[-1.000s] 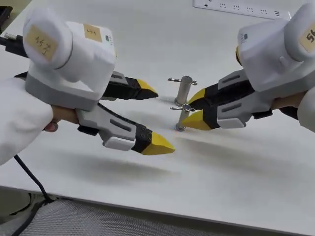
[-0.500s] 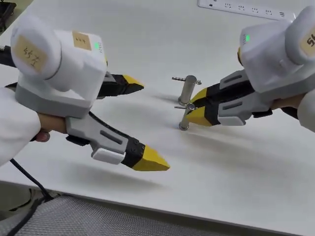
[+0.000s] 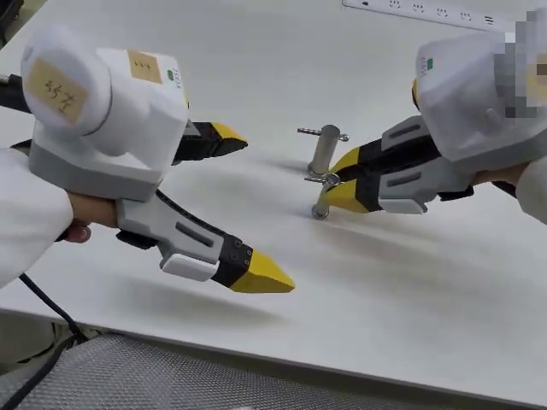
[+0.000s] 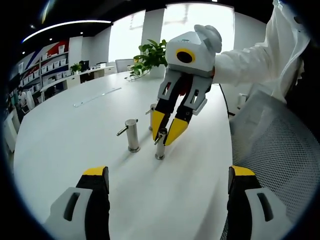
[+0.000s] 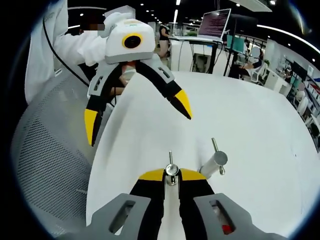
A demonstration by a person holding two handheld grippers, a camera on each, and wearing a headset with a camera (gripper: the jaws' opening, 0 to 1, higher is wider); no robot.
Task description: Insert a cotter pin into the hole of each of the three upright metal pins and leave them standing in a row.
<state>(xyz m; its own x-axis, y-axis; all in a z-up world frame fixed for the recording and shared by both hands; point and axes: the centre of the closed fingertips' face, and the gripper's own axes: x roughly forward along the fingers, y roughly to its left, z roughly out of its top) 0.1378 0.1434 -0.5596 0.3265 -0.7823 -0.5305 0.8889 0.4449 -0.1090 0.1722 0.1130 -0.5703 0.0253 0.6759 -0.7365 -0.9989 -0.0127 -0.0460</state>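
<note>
As open left gripper [image 3: 267,211] draws back, right gripper [image 3: 332,183] still clamps metal pin [image 3: 321,209].

left gripper [image 3: 267,211]: jaws wide apart, above bench [image 3: 410,290], well left of pins | right gripper [image 3: 336,182]: jaws closed around near metal pin [image 3: 320,205], upright, near cotter pin [image 3: 314,178] through its top | far metal pin [image 3: 323,155]: just behind, upright, far cotter pin [image 3: 318,131] through top | power strip [image 3: 427,12]: bench far edge

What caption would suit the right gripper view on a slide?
Right gripper clamps an upright metal pin, a second pin beside it; the open left gripper faces it across the table.
</note>
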